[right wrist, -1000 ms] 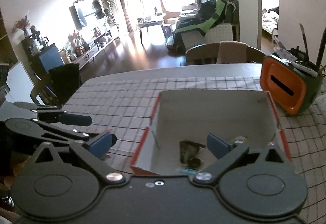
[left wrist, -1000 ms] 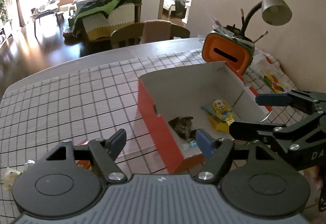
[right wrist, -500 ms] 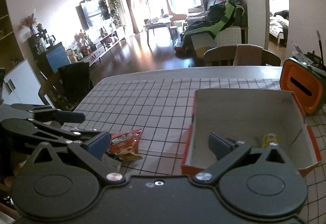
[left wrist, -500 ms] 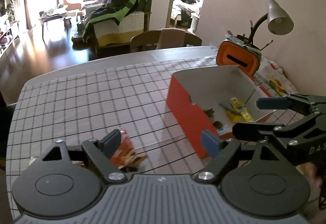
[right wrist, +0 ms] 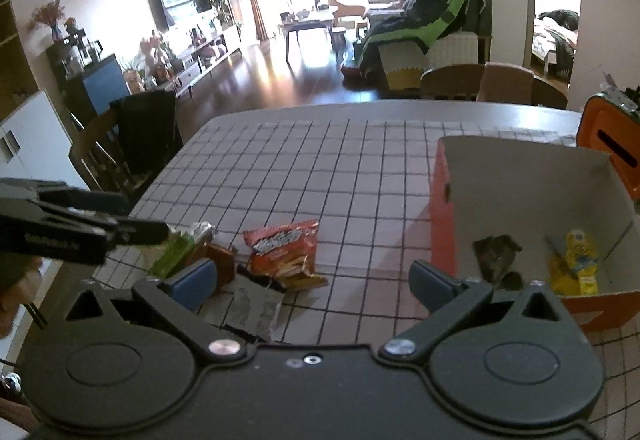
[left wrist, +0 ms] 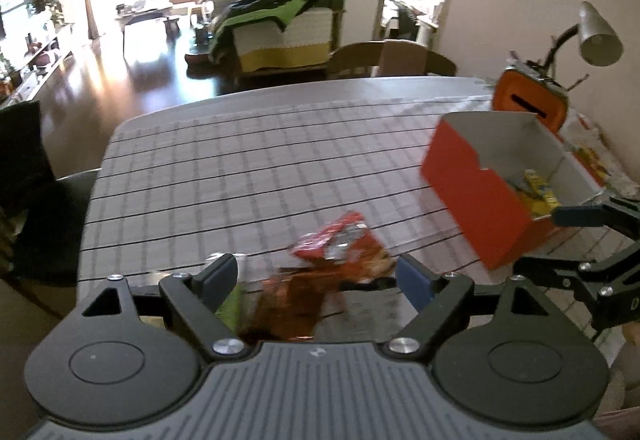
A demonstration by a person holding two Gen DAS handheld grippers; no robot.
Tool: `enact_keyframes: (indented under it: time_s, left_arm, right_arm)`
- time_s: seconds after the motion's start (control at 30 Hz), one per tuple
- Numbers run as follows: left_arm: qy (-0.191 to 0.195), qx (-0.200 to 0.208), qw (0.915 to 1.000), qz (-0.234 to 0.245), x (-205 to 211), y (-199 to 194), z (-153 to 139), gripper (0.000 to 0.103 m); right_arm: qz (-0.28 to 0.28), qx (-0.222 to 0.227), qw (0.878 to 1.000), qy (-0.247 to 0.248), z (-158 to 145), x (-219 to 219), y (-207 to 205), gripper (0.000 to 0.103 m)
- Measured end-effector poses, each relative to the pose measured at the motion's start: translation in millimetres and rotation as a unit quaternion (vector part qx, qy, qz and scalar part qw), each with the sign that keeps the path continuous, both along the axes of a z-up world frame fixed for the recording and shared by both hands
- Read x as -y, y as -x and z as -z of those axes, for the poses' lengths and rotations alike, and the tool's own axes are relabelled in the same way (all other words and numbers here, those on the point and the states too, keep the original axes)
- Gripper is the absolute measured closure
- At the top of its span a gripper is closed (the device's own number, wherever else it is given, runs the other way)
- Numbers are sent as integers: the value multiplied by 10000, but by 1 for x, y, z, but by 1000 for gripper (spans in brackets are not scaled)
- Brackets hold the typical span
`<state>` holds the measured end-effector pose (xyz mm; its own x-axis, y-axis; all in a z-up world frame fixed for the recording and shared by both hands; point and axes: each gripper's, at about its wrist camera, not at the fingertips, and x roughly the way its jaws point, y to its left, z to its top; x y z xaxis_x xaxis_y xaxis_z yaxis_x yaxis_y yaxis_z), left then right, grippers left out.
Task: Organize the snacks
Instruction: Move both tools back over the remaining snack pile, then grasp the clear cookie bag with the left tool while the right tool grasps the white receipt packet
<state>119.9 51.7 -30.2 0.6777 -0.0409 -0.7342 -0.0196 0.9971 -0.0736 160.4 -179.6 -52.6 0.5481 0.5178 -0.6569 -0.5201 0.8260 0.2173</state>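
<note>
- While both grippers hang over the near edge of the table (right wrist: 400,112), the left gripper (left wrist: 316,276) has its jaws spread wide with nothing pinched between its blue pads (left wrist: 414,282).
- The right gripper (right wrist: 312,276) is likewise released, its jaws apart and empty above the checked tablecloth (right wrist: 320,168).
- A red snack packet (right wrist: 286,254) lies flat on the cloth, ahead of and between the fingers of both grippers; neither touches it.
- Just to its left, seen from the right wrist, lie a brown packet (right wrist: 216,260) and a green packet (right wrist: 172,254), close together near the table edge, with a silvery wrapper (right wrist: 202,229) behind them.
- A grey foil packet (right wrist: 256,306) lies in front of the red one, partly under the right gripper's body.
- In the left wrist view these snacks are blurred; the red packet (left wrist: 340,236) and the brown one (left wrist: 292,304) sit between the open fingers.
- The orange cardboard box (right wrist: 442,224) with a white inside stands on the right of the cloth, well apart from the loose packets.
- Inside it lie a yellow snack pack (right wrist: 576,260) and a dark wrapper (right wrist: 498,252).
- Behind the box stand an orange holder (left wrist: 528,102) and a desk lamp (left wrist: 598,36).
</note>
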Motion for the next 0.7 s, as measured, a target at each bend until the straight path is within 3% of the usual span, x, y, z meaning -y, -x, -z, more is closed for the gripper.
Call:
enact_keyframes:
  time_s: [0.4, 0.7]
  left_arm:
    - [-46, -598, 9966, -559, -81, -5, 50, 17]
    - [-297, -877, 9928, -761, -111, -25, 81, 17]
  right_arm:
    - [-23, -483, 9975, 512, 48, -63, -1, 0]
    - [-15, -893, 9935, 705, 82, -90, -11, 3]
